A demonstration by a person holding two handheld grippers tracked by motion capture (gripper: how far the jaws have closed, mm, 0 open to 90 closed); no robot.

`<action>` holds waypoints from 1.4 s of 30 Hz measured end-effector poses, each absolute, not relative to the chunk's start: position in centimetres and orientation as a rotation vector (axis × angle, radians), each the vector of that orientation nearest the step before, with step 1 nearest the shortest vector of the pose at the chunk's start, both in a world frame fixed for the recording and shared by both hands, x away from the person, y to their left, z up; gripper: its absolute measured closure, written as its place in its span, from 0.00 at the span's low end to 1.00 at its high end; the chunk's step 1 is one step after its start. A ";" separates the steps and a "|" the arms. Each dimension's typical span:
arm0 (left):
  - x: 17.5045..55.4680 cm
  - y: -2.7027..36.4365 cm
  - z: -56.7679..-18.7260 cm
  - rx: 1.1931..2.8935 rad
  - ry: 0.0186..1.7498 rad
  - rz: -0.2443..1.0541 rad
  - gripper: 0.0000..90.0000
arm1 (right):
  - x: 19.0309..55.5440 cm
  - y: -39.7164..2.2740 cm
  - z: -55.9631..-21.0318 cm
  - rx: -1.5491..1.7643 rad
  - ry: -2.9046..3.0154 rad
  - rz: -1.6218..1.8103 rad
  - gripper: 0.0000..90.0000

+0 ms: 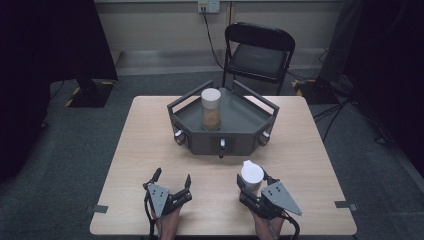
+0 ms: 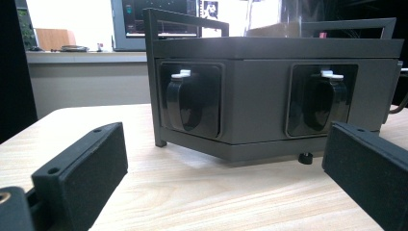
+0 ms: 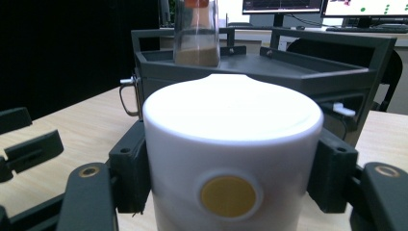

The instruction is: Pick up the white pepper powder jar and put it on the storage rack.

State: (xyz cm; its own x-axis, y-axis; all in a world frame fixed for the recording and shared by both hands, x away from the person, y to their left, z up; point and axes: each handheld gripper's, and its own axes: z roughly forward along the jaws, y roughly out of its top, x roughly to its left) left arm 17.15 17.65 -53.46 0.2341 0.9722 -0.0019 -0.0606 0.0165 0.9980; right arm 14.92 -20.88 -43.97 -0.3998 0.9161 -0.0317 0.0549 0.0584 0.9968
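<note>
A white cylindrical plastic container [image 3: 233,159] with a round yellow spot on its side, no lettering legible, sits clamped between the jaws of the right tool [image 1: 257,186] near the pale wooden counter's [image 1: 150,145] front edge. The left tool [image 1: 172,182] rests beside it, jaws spread wide and empty, facing the dark grey angular tray [image 1: 240,125] at the counter's far edge.

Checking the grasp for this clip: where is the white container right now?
In the high view the white container sits clamped in the right gripper over the table's near right part, in front of the grey tray.
</note>
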 end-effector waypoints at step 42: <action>17.1 17.6 -53.5 1.260 0.995 1.057 0.02 | 21.3 -20.7 -36.6 0.952 1.555 1.494 0.33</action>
